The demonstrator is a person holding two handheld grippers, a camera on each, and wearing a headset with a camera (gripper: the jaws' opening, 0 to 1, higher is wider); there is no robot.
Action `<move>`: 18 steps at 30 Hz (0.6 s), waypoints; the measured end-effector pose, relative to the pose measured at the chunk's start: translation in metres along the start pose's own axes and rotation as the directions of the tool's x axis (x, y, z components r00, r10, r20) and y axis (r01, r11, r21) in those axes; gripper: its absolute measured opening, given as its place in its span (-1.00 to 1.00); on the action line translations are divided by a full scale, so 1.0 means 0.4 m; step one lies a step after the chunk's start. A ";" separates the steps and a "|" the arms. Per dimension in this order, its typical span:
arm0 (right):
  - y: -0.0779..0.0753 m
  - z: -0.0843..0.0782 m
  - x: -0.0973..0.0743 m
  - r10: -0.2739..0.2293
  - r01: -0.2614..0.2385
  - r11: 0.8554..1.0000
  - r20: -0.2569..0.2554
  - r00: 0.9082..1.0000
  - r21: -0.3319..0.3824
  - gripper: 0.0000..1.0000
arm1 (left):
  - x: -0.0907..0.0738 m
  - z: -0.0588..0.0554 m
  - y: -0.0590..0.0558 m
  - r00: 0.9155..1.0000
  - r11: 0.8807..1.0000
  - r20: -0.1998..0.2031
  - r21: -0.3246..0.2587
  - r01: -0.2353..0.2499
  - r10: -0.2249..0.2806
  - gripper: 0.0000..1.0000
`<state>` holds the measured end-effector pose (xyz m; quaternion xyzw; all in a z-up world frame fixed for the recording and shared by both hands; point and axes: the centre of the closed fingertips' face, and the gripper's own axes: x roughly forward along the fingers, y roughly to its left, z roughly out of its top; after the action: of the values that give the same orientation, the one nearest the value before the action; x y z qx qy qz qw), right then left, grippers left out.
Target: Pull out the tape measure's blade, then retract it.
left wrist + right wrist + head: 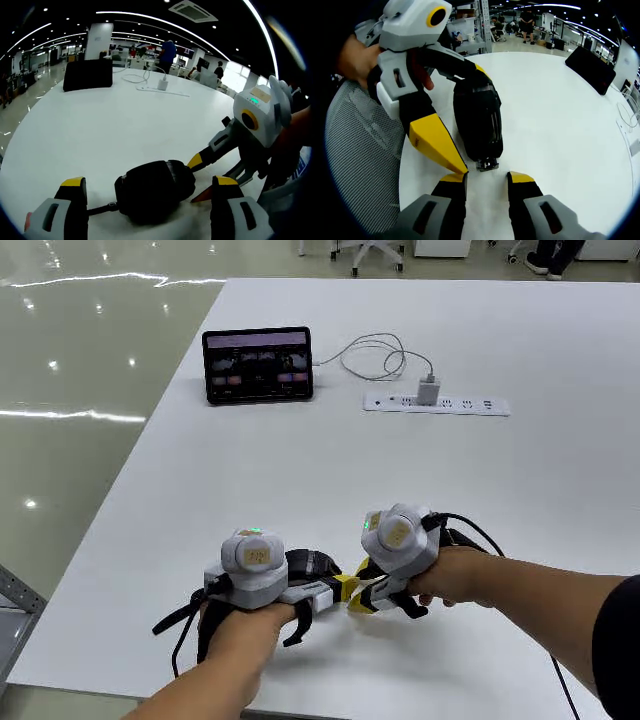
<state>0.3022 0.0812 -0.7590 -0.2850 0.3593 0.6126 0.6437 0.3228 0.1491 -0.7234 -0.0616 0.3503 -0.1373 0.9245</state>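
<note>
- White table (300,470) holds a tablet (258,364) and a power strip (436,403) at the far side.
- Black tape measure (155,190) lies flat near the front edge, between the left gripper's (149,182) spread, released jaws.
- Right gripper (486,179), its jaws parted, sits just before the blade tip (488,164).

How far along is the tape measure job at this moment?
Done: nothing yet. The tape measure lies on the table, blade in, with its end hook at the case mouth. In hand: left gripper straddles the case, right gripper open at the hook. Left: pull out, retract.
</note>
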 end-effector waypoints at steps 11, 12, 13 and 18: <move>0.002 -0.014 -0.049 -0.029 0.025 0.998 0.058 0.998 0.061 -0.20 | -0.014 0.008 -0.007 0.995 0.993 -0.013 0.070 0.096 -0.095 1.00; 0.002 -0.017 -0.054 -0.033 0.029 0.997 0.063 0.997 0.065 -0.19 | -0.014 0.006 -0.010 0.994 0.992 -0.017 0.074 0.107 -0.106 1.00; 0.000 -0.019 -0.058 -0.039 0.035 0.997 0.065 0.997 0.070 -0.17 | -0.015 0.007 -0.015 0.992 0.989 -0.019 0.074 0.125 -0.124 1.00; -0.006 -0.024 -0.095 -0.094 0.082 0.990 0.109 0.990 0.116 -0.06 | -0.023 0.004 -0.025 0.986 0.980 -0.024 0.102 0.168 -0.167 1.00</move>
<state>0.3038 0.0511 -0.7340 -0.2290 0.3424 0.5779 0.7045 0.3150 0.1424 -0.7144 -0.0417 0.3434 -0.2331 0.9089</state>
